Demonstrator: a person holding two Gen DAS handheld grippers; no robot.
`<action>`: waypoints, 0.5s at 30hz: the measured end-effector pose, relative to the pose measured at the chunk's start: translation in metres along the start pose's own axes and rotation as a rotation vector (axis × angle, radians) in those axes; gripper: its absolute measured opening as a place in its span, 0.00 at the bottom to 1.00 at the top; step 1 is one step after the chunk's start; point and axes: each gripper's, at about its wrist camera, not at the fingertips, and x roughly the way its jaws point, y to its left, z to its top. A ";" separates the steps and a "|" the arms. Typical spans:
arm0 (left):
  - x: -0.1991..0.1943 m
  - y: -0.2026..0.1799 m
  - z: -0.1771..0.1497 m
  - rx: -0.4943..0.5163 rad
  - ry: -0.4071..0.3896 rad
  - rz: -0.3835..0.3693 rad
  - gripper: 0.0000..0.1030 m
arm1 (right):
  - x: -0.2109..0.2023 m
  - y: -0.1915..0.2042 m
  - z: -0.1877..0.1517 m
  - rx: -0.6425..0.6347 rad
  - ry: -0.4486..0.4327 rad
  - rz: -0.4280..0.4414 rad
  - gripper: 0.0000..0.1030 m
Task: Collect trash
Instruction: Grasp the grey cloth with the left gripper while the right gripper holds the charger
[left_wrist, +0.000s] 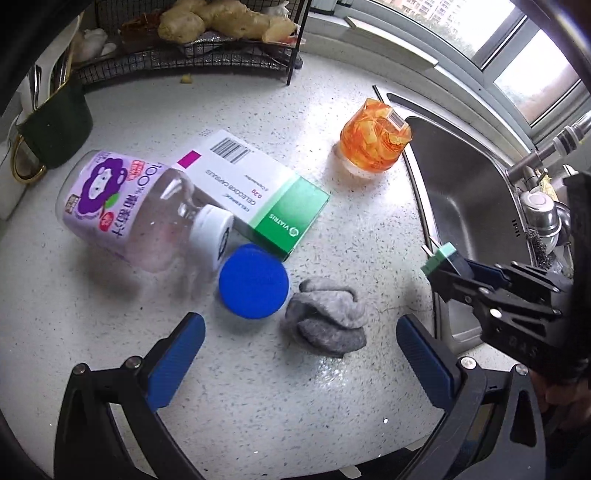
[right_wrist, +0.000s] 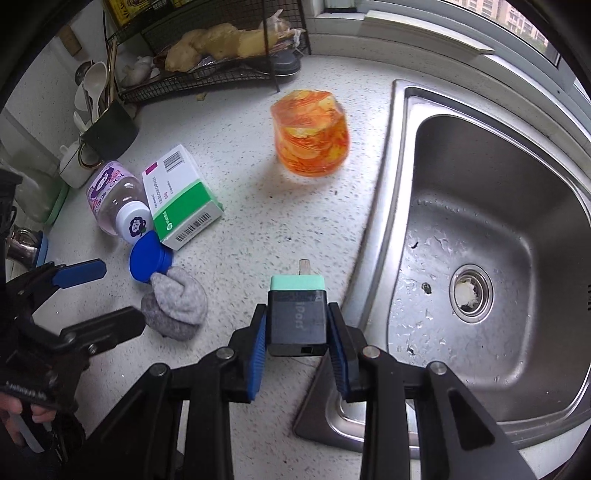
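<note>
On the speckled counter lie an empty grape-juice bottle (left_wrist: 136, 206) (right_wrist: 118, 199), a white and green medicine box (left_wrist: 255, 192) (right_wrist: 181, 195), a blue lid (left_wrist: 253, 282) (right_wrist: 149, 256), a grey balled sock (left_wrist: 327, 319) (right_wrist: 175, 304) and an orange wrapper cup (left_wrist: 375, 138) (right_wrist: 312, 134). My left gripper (left_wrist: 301, 354) (right_wrist: 110, 295) is open, just short of the sock and lid. My right gripper (right_wrist: 297, 336) (left_wrist: 448, 267) is shut on a black charger plug with a mint-green end (right_wrist: 297, 314) (left_wrist: 441, 258), held above the counter by the sink edge.
A steel sink (right_wrist: 480, 229) (left_wrist: 454, 177) with a tap (left_wrist: 543, 155) fills the right. A black wire rack with ginger (left_wrist: 207, 22) (right_wrist: 218, 44) and a dark green utensil mug (left_wrist: 55, 125) (right_wrist: 109, 133) stand at the back left. A window runs behind.
</note>
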 end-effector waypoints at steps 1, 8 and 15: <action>0.003 -0.003 0.001 0.000 0.005 0.019 1.00 | -0.001 -0.003 -0.001 0.000 -0.003 -0.004 0.28; 0.024 -0.010 0.000 -0.019 0.052 0.077 0.89 | -0.009 0.015 -0.012 -0.087 -0.028 -0.057 0.28; 0.036 -0.009 0.001 -0.037 0.053 0.076 0.79 | -0.004 0.015 -0.012 -0.080 -0.001 -0.048 0.28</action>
